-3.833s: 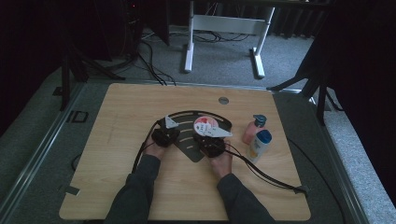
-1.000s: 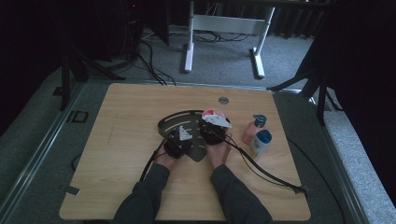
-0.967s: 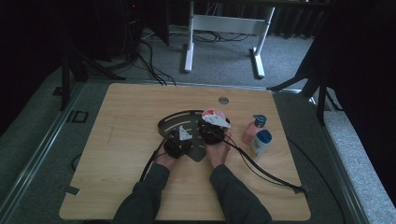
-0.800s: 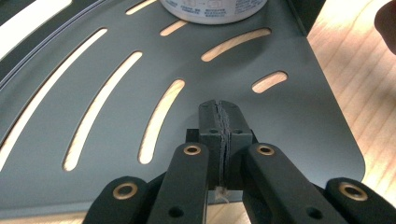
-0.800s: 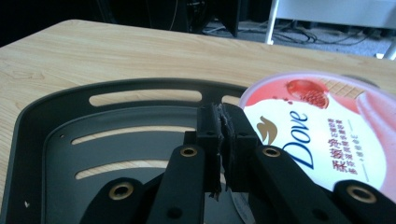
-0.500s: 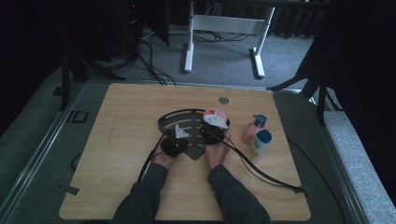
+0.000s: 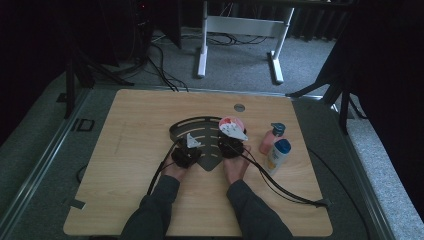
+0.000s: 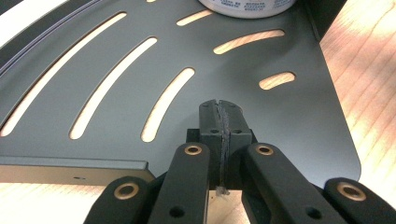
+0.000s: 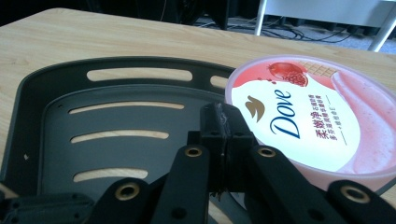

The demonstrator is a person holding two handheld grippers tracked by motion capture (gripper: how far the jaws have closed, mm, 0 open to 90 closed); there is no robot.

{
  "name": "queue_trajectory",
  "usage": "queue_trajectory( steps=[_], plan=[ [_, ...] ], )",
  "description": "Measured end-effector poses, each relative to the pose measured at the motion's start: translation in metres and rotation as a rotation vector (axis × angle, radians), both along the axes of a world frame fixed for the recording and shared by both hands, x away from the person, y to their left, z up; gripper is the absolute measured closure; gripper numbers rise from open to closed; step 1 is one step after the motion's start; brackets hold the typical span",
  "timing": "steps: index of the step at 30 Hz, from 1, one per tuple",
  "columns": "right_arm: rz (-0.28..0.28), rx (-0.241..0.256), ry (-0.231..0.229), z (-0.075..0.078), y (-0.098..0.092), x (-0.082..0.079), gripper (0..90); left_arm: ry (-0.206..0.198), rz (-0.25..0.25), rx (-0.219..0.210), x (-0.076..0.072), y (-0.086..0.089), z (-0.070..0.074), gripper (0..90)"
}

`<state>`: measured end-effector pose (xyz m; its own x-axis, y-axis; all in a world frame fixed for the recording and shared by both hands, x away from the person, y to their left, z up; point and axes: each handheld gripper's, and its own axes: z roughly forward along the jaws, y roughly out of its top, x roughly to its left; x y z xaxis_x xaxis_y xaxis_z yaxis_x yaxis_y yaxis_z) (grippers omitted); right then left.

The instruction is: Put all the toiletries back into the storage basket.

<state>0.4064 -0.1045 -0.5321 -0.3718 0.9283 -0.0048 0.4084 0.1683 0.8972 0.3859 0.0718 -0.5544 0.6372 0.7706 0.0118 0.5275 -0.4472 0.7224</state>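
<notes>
A black fan-shaped tray [image 7: 200, 131] with long slots lies flat at the middle of the table. A round pink and white Dove tub [image 7: 229, 121] sits on its far right part. My left gripper [image 7: 190, 147] is over the tray's near left part. In the left gripper view its jaws [image 8: 220, 116] are pressed shut above the slotted plate [image 8: 140, 60], with nothing between them, and the tub's base [image 8: 247, 5] is at the top edge. My right gripper [image 7: 231, 140] is just short of the tub. Its shut jaws [image 9: 223, 126] hold nothing and stand before the tub [image 9: 317, 116] and the tray [image 9: 116, 121].
A pink pump bottle [image 7: 270, 139] and a white bottle with a blue cap [image 7: 278, 155] stand to the right of the tray. A small round grommet [image 7: 239, 107] is set in the table's far side. Black cables [image 7: 280, 187] trail from the grippers toward the near right corner.
The left gripper has come in from the left onto the tray since the oldest frame. Over the last second both grippers have drawn slightly back toward the person.
</notes>
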Motion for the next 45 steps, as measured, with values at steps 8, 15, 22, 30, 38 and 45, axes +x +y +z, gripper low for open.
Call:
queue_trajectory(
  steps=[8, 15, 22, 30, 38, 45],
  plan=[
    [0.107, 0.006, 0.04, 0.012, -0.003, -0.007, 71.7, 0.002, -0.007, 0.007, -0.001, 0.001, 0.001, 80.7],
    [0.213, -0.003, 0.09, 0.02, -0.009, -0.02, 63.9, 0.005, -0.031, -0.008, -0.006, 0.003, 0.002, 73.7],
    [0.237, -0.031, 0.128, 0.016, -0.028, -0.035, 60.7, 0.011, -0.054, -0.015, -0.01, 0.002, 0.003, 69.7],
    [0.27, -0.075, 0.139, 0.019, -0.043, -0.059, 55.7, 0.023, -0.071, -0.023, -0.016, 0.005, 0.001, 64.2],
    [0.287, -0.095, 0.125, 0.025, -0.063, -0.081, 50.5, 0.031, -0.07, -0.035, -0.02, 0.01, 0.001, 61.4],
    [0.306, -0.103, 0.132, 0.031, -0.084, -0.095, 47.7, 0.032, -0.074, -0.036, -0.022, 0.011, 0.001, 60.2]
  ],
)
